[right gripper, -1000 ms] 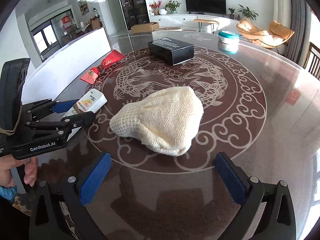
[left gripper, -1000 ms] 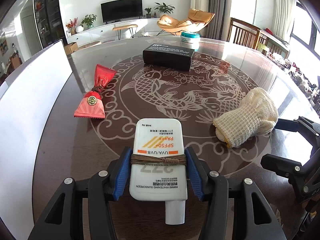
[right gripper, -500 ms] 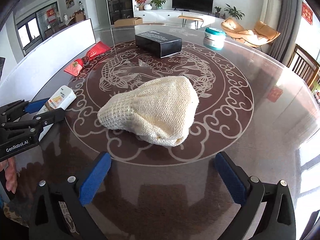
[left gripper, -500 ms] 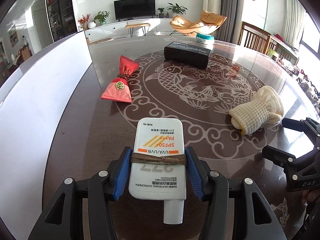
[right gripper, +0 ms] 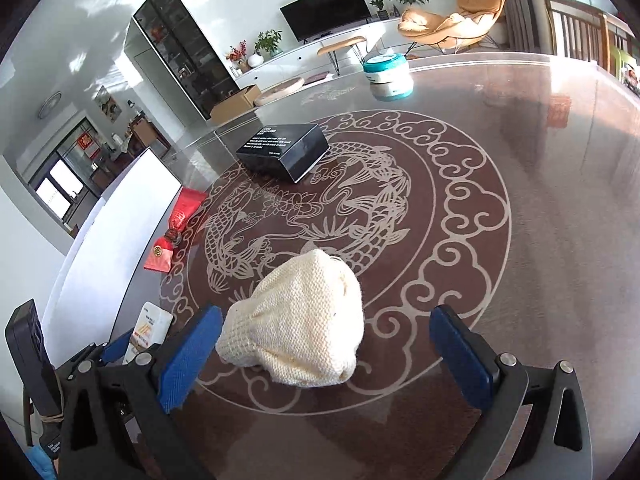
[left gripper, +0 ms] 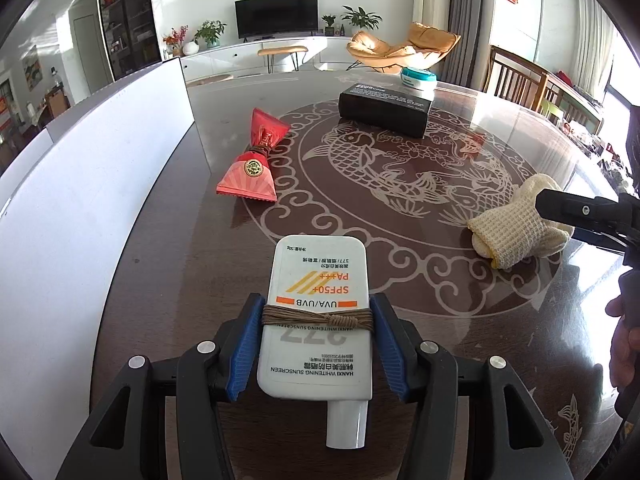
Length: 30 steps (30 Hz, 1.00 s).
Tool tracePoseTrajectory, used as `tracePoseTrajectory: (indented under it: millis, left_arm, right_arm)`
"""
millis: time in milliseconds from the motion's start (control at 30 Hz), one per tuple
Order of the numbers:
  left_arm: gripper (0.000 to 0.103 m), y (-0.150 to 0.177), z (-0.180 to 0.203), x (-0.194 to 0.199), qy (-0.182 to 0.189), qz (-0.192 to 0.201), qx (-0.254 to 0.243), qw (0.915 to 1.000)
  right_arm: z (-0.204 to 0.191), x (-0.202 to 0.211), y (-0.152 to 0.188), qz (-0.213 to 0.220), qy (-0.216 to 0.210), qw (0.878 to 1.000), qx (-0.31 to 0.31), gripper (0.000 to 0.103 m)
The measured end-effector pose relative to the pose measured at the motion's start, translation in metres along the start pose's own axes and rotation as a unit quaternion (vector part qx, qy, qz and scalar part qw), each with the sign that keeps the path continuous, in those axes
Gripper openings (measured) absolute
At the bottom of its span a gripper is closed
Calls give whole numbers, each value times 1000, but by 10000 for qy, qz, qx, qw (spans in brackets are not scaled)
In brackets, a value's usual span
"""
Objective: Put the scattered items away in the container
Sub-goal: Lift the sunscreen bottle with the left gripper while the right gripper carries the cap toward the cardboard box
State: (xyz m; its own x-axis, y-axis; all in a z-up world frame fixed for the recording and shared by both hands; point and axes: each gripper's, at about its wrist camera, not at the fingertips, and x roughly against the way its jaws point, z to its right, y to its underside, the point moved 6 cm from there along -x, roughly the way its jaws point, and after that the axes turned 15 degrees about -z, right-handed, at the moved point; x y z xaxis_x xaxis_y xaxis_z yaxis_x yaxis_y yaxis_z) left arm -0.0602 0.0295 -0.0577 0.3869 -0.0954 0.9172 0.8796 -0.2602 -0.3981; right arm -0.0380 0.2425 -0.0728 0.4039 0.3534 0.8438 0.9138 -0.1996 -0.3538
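Note:
My left gripper is shut on a white sunscreen tube, its blue pads pressing both sides at a brown cord band. The tube's cap points back at me, and the tube sits low over the table, right of the white container. A cream knitted mitt lies on the table between the jaws of my right gripper, which is open. The left pad is close to the mitt and the right pad is well clear. The left wrist view shows the mitt at the right under the right gripper.
A red pouch lies beside the container wall. A black box and a teal and white jar stand farther back on the koi-patterned table. Wooden chairs stand beyond the far right edge.
My right gripper has rolled and moved forward, so the mitt now lies between its jaws. The left gripper, still holding the tube, shifted toward the white container, then stayed still.

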Motion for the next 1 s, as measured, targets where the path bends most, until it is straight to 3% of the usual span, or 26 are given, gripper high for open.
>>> tracePoseTrajectory:
  millis: [67,200,267,300,367,433,500,567,600,633,700,733,767,833,867,1000]
  left_arm:
    - [55,0,0,0,7,-1,2,10000]
    - [55,-1,1,0,15,-2,4,10000]
    - [55,-1,1,0,14,-2,3,10000]
    - [55,-1,1,0,13,-2,3,10000]
    - [55,-1,1,0,13,-2,3,10000]
    - [54,-1,0,0,15,-3,3,10000]
    - [55,-1,0,0,20,0,-3,10000]
    - [65,-1,2,-1,198,-28,-94,9998]
    - [83,0,5,-3,227,-85,-219,9995]
    - [91,0,8,-5,187,-154,-322,9992]
    - [91,0,10,-5,189,-167,-367,9990]
    - [90,0,9,-5,194,-166,-382,9989]
    - [79,0,9,-4,192,-139,-402,9989]
    - [53,0,5,0,187,-89,-430,9989]
    - [53,0,3,2,235,-139,-432,9987]
    - [52,6,-14,9,597,-202,-152,9979]
  right_arm:
    - [-14,-3,7,-166,-238,9991,305,103]
    - [-48,-3,40,-757,-1220,9861,830,103]
    - [-56,8,55,-820,-1348,9813,1099,103]
    - [-57,14,58,-747,-1171,9823,1257,103]
    - [-55,25,56,-532,-352,9831,1716,103]
    - [-57,27,50,-485,280,9751,2145,103]
    - [-63,22,43,-597,430,9693,2345,103]
    - [-67,11,34,-750,503,9690,2301,103]
    - [-67,3,29,-813,602,9706,2182,103]
    - [-64,-4,25,-853,674,9736,2005,103]
    - [-59,-16,18,-922,725,9792,1654,103]
    - [-57,-22,15,-979,780,9800,1546,103]
    - [-56,-28,14,-1029,832,9800,1485,100]
    - [-55,-29,13,-984,1073,9775,1527,59]
    - [-56,-28,14,-1020,1071,9767,1556,54]
    - [-54,-8,23,-1007,989,9784,1507,53]
